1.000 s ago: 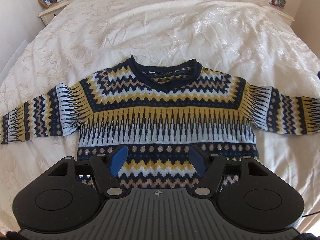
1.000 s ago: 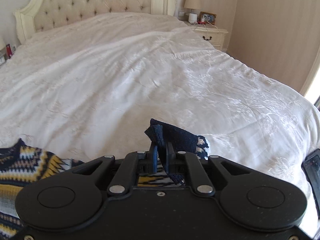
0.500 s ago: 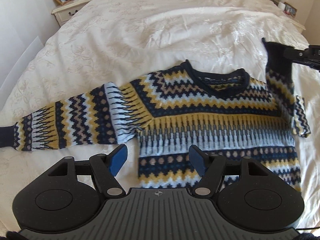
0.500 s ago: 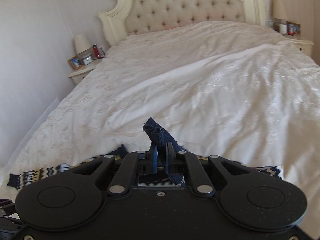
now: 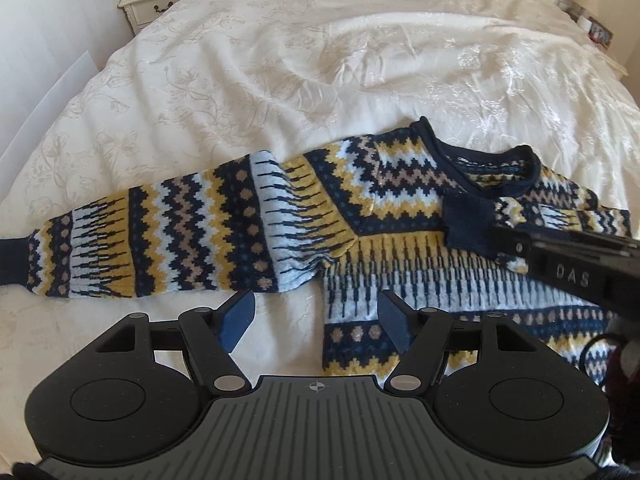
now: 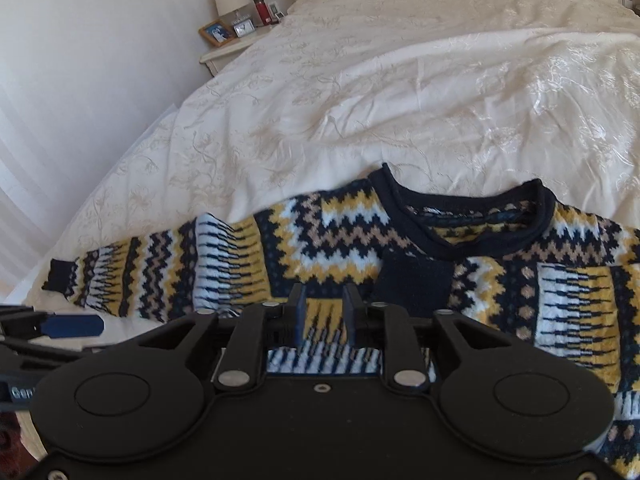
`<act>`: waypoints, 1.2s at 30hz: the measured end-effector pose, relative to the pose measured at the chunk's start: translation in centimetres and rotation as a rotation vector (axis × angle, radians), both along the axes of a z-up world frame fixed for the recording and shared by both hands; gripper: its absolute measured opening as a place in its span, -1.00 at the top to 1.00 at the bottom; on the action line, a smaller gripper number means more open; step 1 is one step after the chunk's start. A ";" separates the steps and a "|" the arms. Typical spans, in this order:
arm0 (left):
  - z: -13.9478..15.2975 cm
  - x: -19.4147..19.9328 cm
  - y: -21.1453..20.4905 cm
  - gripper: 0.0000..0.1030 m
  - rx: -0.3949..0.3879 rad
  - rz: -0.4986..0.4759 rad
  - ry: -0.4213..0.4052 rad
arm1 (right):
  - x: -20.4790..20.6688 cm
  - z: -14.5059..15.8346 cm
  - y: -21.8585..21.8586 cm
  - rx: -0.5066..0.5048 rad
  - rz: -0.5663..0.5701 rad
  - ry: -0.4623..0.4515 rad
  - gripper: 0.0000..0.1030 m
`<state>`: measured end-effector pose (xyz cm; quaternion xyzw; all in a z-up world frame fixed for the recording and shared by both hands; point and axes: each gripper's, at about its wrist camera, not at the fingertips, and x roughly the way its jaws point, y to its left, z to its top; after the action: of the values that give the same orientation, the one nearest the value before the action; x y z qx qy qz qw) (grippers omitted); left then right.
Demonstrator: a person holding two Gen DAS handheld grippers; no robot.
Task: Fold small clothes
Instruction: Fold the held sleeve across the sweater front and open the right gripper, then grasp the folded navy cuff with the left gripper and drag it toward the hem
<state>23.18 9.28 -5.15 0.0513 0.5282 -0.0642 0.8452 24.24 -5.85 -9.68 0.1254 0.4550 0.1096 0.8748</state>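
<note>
Right sleeve [image 6: 412, 280] lies folded across the sweater [image 5: 360, 216]; right gripper [image 6: 324, 316] fingers parted, empty. Left gripper [image 5: 316, 320] fingers wide; next, grasp the left sleeve [image 5: 160, 240].

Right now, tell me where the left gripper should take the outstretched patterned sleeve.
Probably by the navy cuff, coming from above with the open left gripper. The sleeve lies flat and straight on the cream bedspread, cuff free at its far end.

Patterned sweater [image 5: 384, 216] — one sleeve folded in
</note>
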 end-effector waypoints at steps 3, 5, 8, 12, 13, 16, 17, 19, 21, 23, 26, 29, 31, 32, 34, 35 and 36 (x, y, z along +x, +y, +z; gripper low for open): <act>-0.8 0.6 -1.6 -0.30 -0.044 -0.043 -0.005 | -1.4 -1.0 -1.9 -0.041 -0.033 0.037 -0.12; -1.3 1.0 -2.7 -0.30 -0.111 -0.075 -0.016 | -2.4 -1.5 -3.7 -0.067 -0.070 0.069 -0.16; -2.5 1.9 -4.3 -0.30 -0.236 -0.114 -0.009 | -3.7 -1.9 -6.4 -0.090 -0.124 0.091 -0.37; -4.2 3.3 -7.7 -0.30 -0.178 -0.203 -0.015 | -5.0 -2.5 -9.3 -0.106 -0.184 0.118 -0.53; -4.6 3.6 -8.4 -0.30 -0.160 -0.217 -0.021 | -5.3 -2.6 -9.9 -0.103 -0.197 0.123 -0.57; -6.0 4.7 -10.0 -0.30 -0.141 -0.238 -0.006 | -5.7 -3.1 -11.4 -0.098 -0.228 0.139 -0.60; -6.5 5.1 -10.4 -0.30 -0.141 -0.239 0.003 | -5.8 -3.2 -11.8 -0.095 -0.235 0.144 -0.60; -7.4 5.8 -11.0 -0.30 -0.141 -0.238 0.019 | -5.8 -3.5 -12.4 -0.090 -0.243 0.148 -0.60; -8.4 6.6 -11.4 -0.30 -0.134 -0.233 0.040 | -5.6 -3.6 -12.8 -0.086 -0.242 0.148 -0.60; -9.3 7.3 -11.6 -0.30 -0.132 -0.222 0.063 | -5.4 -3.8 -13.1 -0.080 -0.237 0.148 -0.61; -10.7 8.4 -11.7 -0.30 -0.143 -0.204 0.101 | -5.0 -4.2 -13.5 -0.064 -0.236 0.153 -0.61; -11.7 9.1 -11.6 -0.30 -0.188 -0.185 0.134 | -4.4 -4.8 -13.8 -0.051 -0.233 0.165 -0.61; -11.6 9.3 -11.5 -0.28 -0.229 -0.173 0.135 | -4.2 -5.1 -13.8 -0.045 -0.233 0.173 -0.62; -11.6 9.4 -11.5 -0.19 -0.251 -0.163 0.137 | -4.2 -5.1 -13.9 -0.043 -0.233 0.174 -0.62; -11.5 9.6 -11.6 0.01 -0.254 -0.140 0.140 | -4.2 -5.3 -13.8 -0.039 -0.235 0.179 -0.62; -11.4 9.7 -11.7 0.24 -0.240 -0.128 0.136 | -4.2 -5.3 -13.8 -0.038 -0.236 0.181 -0.62; -11.3 9.6 -11.7 0.53 -0.235 -0.125 0.130 | -4.3 -5.4 -13.8 -0.036 -0.237 0.183 -0.62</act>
<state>32.81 -2.45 -16.45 -0.0195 0.5665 -0.1815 0.8036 19.96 -19.65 -15.04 0.1717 0.5168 -0.0146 0.8386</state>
